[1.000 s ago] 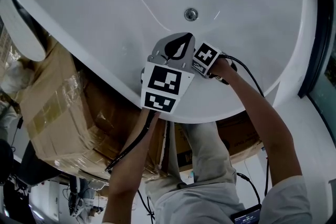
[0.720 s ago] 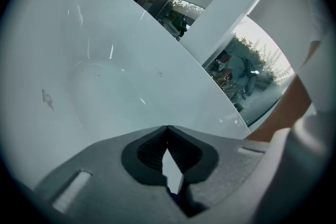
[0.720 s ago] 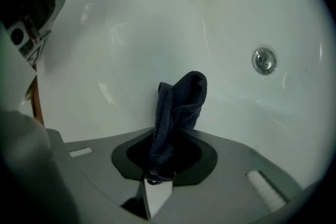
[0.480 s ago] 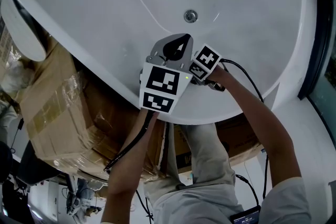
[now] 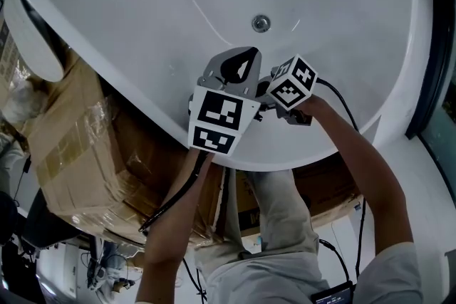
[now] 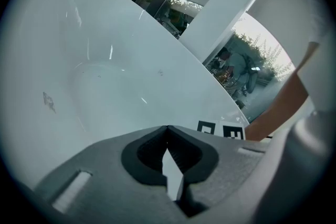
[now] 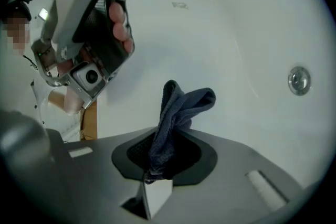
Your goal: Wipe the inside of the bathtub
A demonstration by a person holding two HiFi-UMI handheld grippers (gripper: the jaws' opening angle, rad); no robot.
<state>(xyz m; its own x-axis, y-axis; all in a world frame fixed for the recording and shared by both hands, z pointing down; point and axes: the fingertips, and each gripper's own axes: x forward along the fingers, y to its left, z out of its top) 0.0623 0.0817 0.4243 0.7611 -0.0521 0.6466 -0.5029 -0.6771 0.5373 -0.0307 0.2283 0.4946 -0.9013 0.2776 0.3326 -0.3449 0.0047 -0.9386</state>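
The white bathtub fills the top of the head view, its round drain in the basin. Over the near wall, my left gripper is shut with nothing between its jaws, as the left gripper view also shows. My right gripper is shut on a dark blue cloth, which sticks up bunched from the jaws. In the head view only the right gripper's marker cube shows, close beside the left gripper; its jaws and the cloth are hidden. The right gripper view shows the drain at the right.
Taped cardboard boxes stand against the tub's outer left side. A dark window frame runs along the right. The left gripper's body fills the upper left of the right gripper view. Cables hang below both arms.
The right gripper has turned and shifted slightly right, its marker cube now tilted more toward me. The left gripper has barely moved.
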